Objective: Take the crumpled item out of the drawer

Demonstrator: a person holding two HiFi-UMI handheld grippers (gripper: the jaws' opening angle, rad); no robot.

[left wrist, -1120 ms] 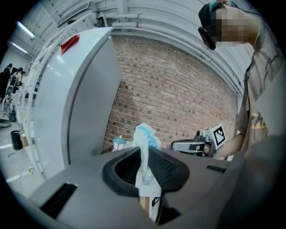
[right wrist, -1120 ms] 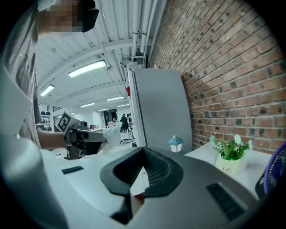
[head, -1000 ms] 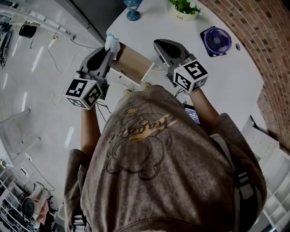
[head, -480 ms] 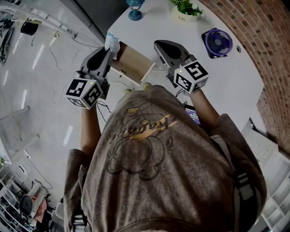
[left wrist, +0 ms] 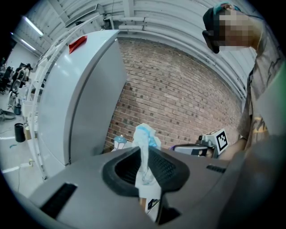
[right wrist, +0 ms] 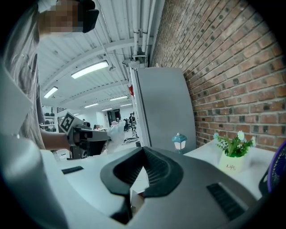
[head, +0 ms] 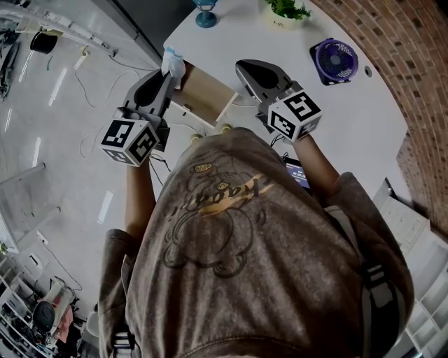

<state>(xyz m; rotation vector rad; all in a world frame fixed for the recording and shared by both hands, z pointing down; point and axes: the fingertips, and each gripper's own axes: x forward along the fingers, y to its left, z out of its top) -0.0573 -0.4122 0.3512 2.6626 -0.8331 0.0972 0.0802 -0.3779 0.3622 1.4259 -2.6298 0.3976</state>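
Left gripper view: L tongs (left wrist: 144, 167) pinched narrow on the crumpled item (left wrist: 145, 136), which is held up just above the drawer (head: 203, 94), far-left corner, so prob. clear of it. R tongs (right wrist: 143, 152) closed, empty, just right of drawer, likely idle.

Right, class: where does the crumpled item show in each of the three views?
Head view: crumpled item upper left of centre, at the left gripper's tip.
Left gripper view: centre, pinched between the jaws.
Right gripper view: left of centre, pale, at the left gripper's tip.
Shared landmark: the blue lantern, in all three views.
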